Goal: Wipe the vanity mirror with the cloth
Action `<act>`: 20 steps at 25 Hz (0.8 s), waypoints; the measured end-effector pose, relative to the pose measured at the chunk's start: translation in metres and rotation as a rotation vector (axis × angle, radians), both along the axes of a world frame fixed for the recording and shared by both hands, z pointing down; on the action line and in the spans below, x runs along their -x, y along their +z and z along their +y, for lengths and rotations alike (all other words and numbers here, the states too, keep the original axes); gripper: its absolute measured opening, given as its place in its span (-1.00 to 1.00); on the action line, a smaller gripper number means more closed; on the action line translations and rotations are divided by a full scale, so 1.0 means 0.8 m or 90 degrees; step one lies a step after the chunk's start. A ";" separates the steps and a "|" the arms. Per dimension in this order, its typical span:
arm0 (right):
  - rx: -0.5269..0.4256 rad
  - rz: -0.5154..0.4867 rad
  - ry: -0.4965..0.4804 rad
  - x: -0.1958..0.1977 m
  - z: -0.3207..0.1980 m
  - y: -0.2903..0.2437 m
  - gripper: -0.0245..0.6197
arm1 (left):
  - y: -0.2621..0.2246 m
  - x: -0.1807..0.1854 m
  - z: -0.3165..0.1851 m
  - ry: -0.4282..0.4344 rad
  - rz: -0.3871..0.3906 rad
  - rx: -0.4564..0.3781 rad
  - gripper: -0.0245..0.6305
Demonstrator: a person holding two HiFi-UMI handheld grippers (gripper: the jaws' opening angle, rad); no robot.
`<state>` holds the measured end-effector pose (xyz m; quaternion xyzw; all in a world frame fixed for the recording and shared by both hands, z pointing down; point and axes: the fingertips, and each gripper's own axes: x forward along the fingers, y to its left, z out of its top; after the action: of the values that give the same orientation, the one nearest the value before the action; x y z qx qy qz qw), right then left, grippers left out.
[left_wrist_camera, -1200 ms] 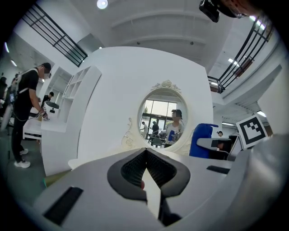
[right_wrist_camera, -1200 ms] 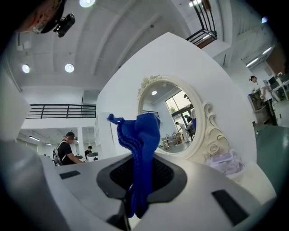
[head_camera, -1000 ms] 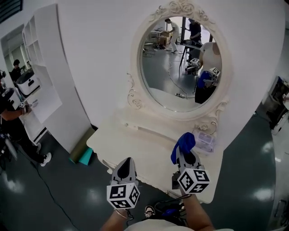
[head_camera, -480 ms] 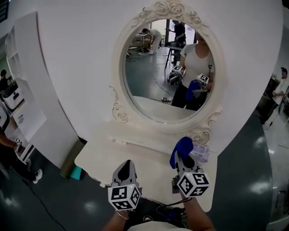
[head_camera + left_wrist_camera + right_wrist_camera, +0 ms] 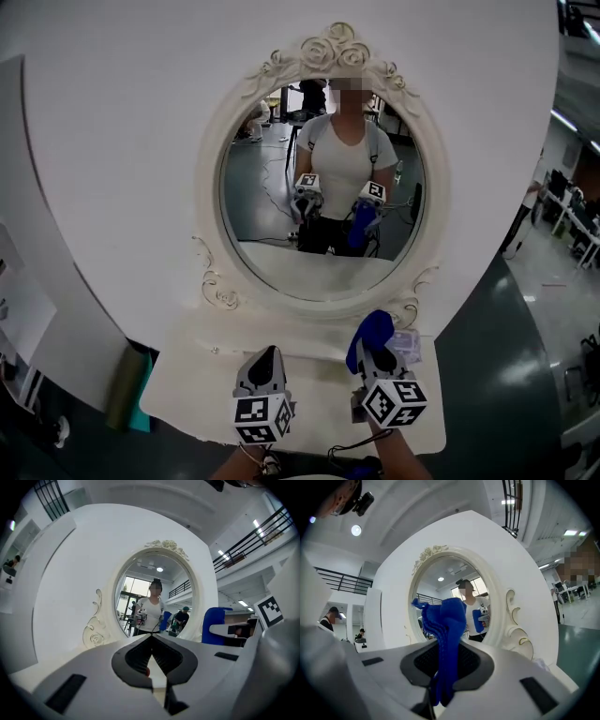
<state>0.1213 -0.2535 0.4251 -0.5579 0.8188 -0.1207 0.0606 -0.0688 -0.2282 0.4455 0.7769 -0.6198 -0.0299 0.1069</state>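
The oval vanity mirror [image 5: 323,192] in its carved white frame stands straight ahead above the white vanity top [image 5: 202,398]. It reflects a person holding both grippers. My right gripper [image 5: 375,343] is shut on a blue cloth [image 5: 371,328], which sticks up out of its jaws in front of the frame's lower right, short of the glass. In the right gripper view the cloth [image 5: 446,620] stands bunched between the jaws, before the mirror [image 5: 440,578]. My left gripper [image 5: 266,354] hovers over the vanity top, jaws shut and empty [image 5: 151,637], pointing at the mirror [image 5: 150,602].
A clear plastic packet [image 5: 406,344] lies on the vanity top just right of the cloth. A green roll [image 5: 120,389] and a teal item [image 5: 142,405] lean at the vanity's left side. A white curved wall [image 5: 112,159] backs the mirror; dark floor [image 5: 506,375] lies to the right.
The head view has swung left and up, so the mirror now sits centred and shows the person's reflection. Both grippers keep their places low in the view, the cloth still held.
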 end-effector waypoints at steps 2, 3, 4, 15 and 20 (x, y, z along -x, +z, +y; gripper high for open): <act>-0.009 -0.003 0.019 0.014 -0.005 -0.006 -0.73 | -0.004 0.010 -0.017 0.024 -0.018 -0.005 -0.91; -0.010 -0.001 0.029 0.019 -0.006 -0.007 -0.73 | -0.005 0.015 -0.025 0.034 -0.027 -0.008 -0.91; -0.008 0.004 0.038 0.024 -0.008 -0.006 -0.73 | -0.005 0.019 -0.032 0.043 -0.033 -0.010 -0.91; 0.016 0.058 0.052 0.047 -0.038 -0.003 -0.73 | 0.006 0.036 -0.071 0.073 -0.009 -0.001 -0.91; -0.009 0.140 -0.050 0.095 -0.083 -0.053 -0.73 | -0.039 0.057 -0.103 0.047 0.003 -0.045 -0.91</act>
<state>0.0453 -0.3203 0.3825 -0.5350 0.8425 -0.0557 -0.0303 -0.1148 -0.3102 0.4141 0.8024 -0.5891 -0.0494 0.0815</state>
